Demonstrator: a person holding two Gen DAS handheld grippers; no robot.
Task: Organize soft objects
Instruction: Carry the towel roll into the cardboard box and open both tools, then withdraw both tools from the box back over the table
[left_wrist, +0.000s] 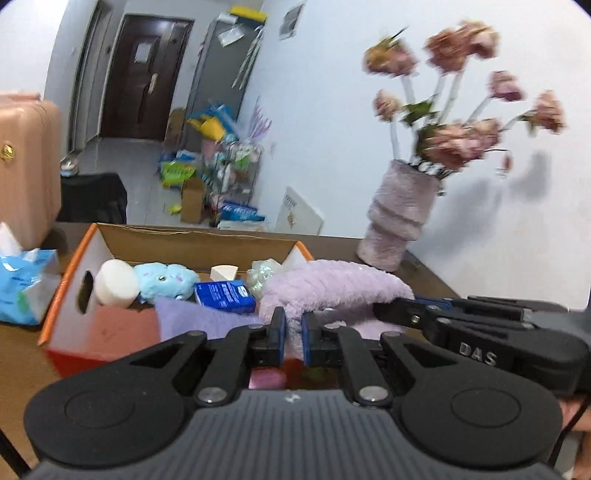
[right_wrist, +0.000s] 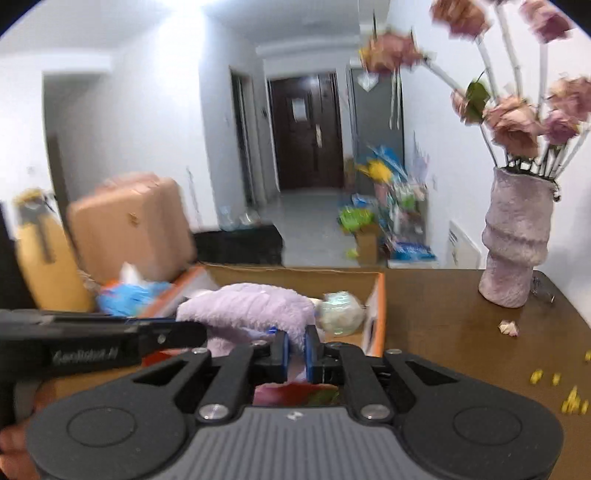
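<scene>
- A lilac plush cloth (left_wrist: 332, 286) is held between both tools: the left gripper (left_wrist: 293, 334) is closed on one fold of it, and the right gripper (right_wrist: 296, 350) is closed on another fold, so the fabric hangs between the two, over the near side of the cardboard box (left_wrist: 192, 240).
- The box is already well stocked with soft things: a white foam cylinder (left_wrist: 116, 282), a light blue plush toy (left_wrist: 166, 280), a blue tissue packet (left_wrist: 225, 295), a pale mesh pouf (left_wrist: 262, 275) and a purple towel (left_wrist: 199, 319) are seen inside.
- The task is judged to be far along (most of the soft items seem packed); the cloth is not yet laid down and released, and a blue tissue pack (left_wrist: 26, 284) lies outside the box to its left, possibly left to sort.
- The box is set on a dark brown table (right_wrist: 461, 332), where a fuzzy mauve vase (right_wrist: 517, 240) of pink flowers stands near the wall, with a fallen petal and yellow crumbs scattered on the wood beside it.
- Behind the table, a pink suitcase (right_wrist: 129, 225) is seen, and a hallway with a dark door (right_wrist: 306, 129) and a clutter of bags and boxes along the white wall.
</scene>
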